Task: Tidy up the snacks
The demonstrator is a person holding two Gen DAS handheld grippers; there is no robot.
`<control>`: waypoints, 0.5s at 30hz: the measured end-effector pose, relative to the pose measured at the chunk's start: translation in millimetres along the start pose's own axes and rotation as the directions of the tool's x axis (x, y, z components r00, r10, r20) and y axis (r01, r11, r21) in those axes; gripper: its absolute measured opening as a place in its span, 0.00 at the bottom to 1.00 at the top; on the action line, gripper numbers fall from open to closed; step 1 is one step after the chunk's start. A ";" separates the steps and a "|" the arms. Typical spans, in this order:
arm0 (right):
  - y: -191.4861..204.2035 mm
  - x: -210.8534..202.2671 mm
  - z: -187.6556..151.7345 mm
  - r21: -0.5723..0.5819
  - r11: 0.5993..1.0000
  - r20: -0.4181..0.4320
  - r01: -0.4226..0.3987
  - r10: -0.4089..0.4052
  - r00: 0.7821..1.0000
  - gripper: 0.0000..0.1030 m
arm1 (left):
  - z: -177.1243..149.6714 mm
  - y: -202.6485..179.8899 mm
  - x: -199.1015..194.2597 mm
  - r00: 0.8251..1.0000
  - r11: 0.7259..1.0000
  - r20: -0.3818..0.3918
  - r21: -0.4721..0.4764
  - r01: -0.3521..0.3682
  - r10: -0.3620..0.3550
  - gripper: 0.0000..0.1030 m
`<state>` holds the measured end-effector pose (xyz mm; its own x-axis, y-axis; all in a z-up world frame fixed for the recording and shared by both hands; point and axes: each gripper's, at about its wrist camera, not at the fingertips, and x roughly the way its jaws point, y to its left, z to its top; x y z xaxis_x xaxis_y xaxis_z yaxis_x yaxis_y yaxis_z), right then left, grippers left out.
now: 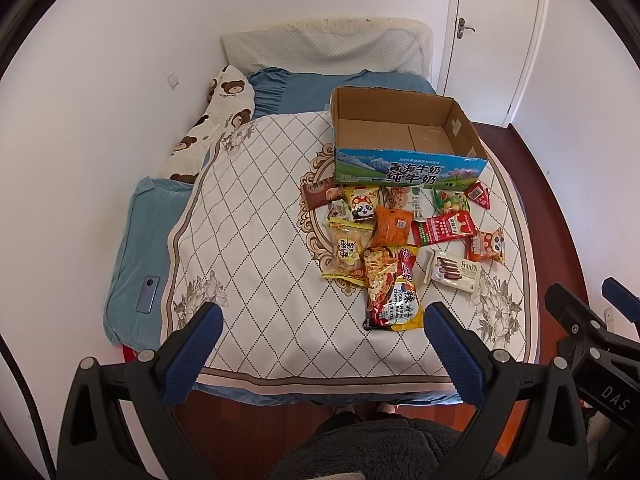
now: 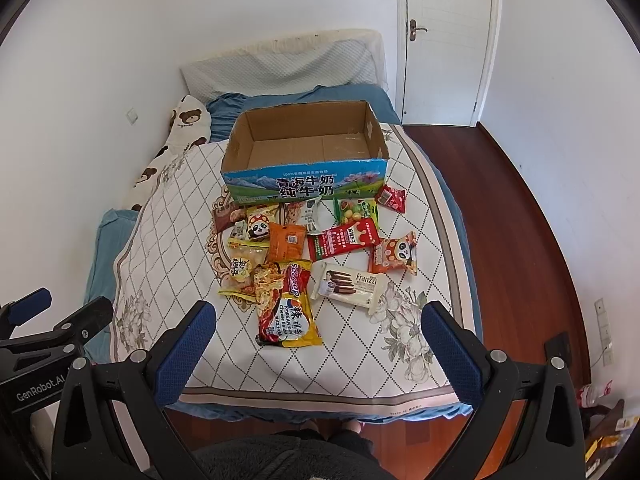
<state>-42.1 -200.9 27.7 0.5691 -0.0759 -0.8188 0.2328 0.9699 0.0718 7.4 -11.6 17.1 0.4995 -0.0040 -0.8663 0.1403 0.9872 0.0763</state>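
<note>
An open cardboard milk box (image 1: 404,136) (image 2: 308,148) stands empty on the bed. In front of it lies a heap of several snack packets: a long noodle packet (image 1: 390,288) (image 2: 286,306), a white Franzzi wafer pack (image 1: 454,270) (image 2: 352,286), a red packet (image 1: 442,230) (image 2: 346,238), an orange packet (image 1: 392,226) (image 2: 286,242) and a panda packet (image 1: 486,246) (image 2: 396,256). My left gripper (image 1: 324,318) is open above the bed's near edge. My right gripper (image 2: 318,316) is open too, just short of the noodle packet. Neither holds anything.
The quilted white bedspread (image 1: 256,240) covers the bed. A bear-print pillow (image 1: 216,128) and a blue blanket with a phone (image 1: 147,294) lie at the left. A white door (image 2: 444,40) and red wood floor (image 2: 516,220) are at the right. A person's dark clothing (image 2: 288,456) is below.
</note>
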 end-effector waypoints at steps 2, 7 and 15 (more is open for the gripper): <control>-0.2 -0.3 0.0 0.000 1.000 -0.001 0.000 0.000 1.000 1.00 | -0.1 0.7 0.0 1.000 1.000 -0.001 0.000 0.001 -0.001 1.00; -0.1 -0.4 0.2 -0.002 1.000 -0.001 0.000 0.000 1.000 1.00 | 0.9 0.3 -0.1 1.000 1.000 0.000 -0.001 0.001 -0.001 1.00; -1.3 -1.4 -0.2 0.000 1.000 0.001 -0.002 0.002 1.000 1.00 | 0.0 0.4 -0.3 1.000 1.000 0.001 0.000 0.001 -0.001 1.00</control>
<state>-43.4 -202.0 28.6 0.5701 -0.0742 -0.8182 0.2316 0.9700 0.0734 7.3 -11.2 17.4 0.5003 -0.0050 -0.8658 0.1406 0.9872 0.0755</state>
